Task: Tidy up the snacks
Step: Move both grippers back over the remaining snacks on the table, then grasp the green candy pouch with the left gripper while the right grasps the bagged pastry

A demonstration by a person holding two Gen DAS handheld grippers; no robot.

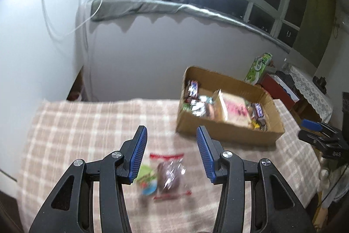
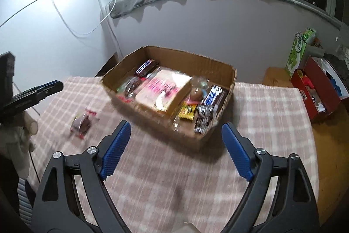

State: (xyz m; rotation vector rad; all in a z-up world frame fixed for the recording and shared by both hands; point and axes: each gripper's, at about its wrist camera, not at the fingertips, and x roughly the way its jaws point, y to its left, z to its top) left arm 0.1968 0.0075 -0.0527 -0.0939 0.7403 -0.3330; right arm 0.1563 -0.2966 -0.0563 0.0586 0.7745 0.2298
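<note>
Both the left gripper point(image 1: 171, 154) and the right gripper point(image 2: 175, 151) are showing matte black linkage arms with silver round screw heads, each finger wearing a ribbed blue pad point(image 1: 137, 155).

— What carries it all?
— A desk point(image 2: 272, 115) under a pink-and-white checked cloth point(image 1: 72, 123); bare wood shows at its right edge.
— And on the cloth?
— A cardboard box point(image 2: 218, 64), open-topped, toward the far side, set at an angle. It is packed with wrapped snacks.
— Anything else?
— Near and left of the box, well apart from it, lies a clear packet point(image 1: 169, 174) with red ends and something dark inside. Touching its left side is a small green-and-blue wrapper point(image 1: 147, 180), too blurred to read.
</note>
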